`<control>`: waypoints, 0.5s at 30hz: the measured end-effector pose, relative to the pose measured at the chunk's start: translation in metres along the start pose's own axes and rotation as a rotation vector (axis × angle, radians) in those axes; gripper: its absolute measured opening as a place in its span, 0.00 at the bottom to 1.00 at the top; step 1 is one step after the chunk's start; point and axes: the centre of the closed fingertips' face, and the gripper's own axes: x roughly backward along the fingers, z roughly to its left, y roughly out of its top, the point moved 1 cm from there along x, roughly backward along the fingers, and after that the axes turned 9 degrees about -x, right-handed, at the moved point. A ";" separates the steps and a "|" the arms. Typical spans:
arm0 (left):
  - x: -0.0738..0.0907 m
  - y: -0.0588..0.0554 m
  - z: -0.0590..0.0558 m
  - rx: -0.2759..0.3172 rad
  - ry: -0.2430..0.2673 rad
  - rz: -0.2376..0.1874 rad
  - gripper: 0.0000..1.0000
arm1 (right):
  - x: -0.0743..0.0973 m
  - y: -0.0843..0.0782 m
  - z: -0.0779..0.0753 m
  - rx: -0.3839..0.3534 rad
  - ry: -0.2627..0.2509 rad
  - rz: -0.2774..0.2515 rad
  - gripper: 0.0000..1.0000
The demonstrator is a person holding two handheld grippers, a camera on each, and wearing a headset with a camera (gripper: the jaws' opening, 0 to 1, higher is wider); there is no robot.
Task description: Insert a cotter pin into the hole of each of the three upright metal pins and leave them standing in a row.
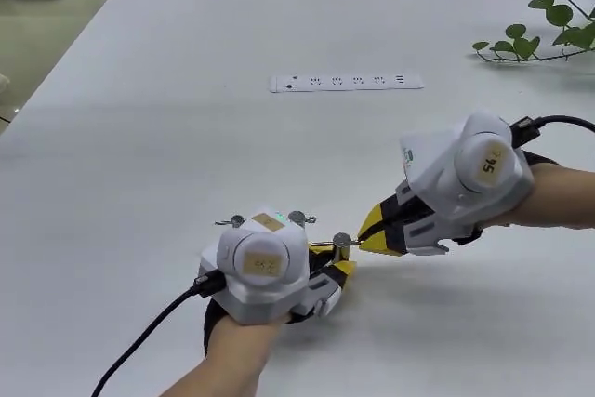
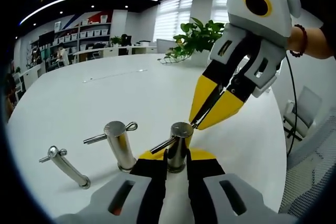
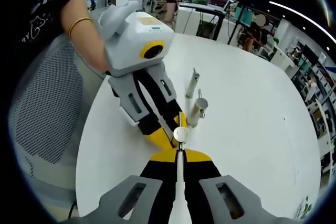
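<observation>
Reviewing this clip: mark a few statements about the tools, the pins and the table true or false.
1. The left tool grips an upright metal pin. True.
2. The right tool is open and empty. False: it is shut on a cotter pin at that pin's head.
3. The neighbouring pin has a bare hole. False: a second cotter pin passes through it.
4. The power strip lies on the table beyond both tools. True.
</observation>
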 end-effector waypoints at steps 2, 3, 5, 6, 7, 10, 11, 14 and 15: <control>0.000 0.000 0.000 0.000 -0.001 0.000 0.11 | 0.000 0.001 0.000 0.000 -0.001 -0.004 0.00; 0.000 0.000 0.000 0.000 -0.001 0.000 0.11 | -0.001 0.001 0.000 0.000 0.000 -0.004 0.00; 0.000 0.000 0.000 0.001 0.000 0.000 0.11 | -0.001 0.002 0.000 0.004 0.001 -0.005 0.00; 0.000 0.000 0.000 0.002 0.001 0.001 0.11 | -0.001 0.002 0.001 0.010 0.002 -0.006 0.00; 0.000 0.000 0.000 0.001 0.001 0.001 0.11 | -0.001 0.002 0.001 0.010 0.003 -0.006 0.00; 0.000 0.000 0.000 0.001 0.001 0.000 0.11 | -0.001 0.002 0.001 0.017 0.007 -0.007 0.00; 0.000 0.000 0.000 0.005 0.001 0.001 0.11 | -0.001 0.002 0.001 0.016 0.007 -0.006 0.00; 0.000 -0.001 0.001 0.028 0.004 0.005 0.11 | -0.003 0.003 -0.001 0.012 -0.013 -0.010 0.00; 0.001 -0.001 0.001 0.046 0.007 0.008 0.12 | -0.003 0.004 -0.002 0.021 -0.019 -0.017 0.04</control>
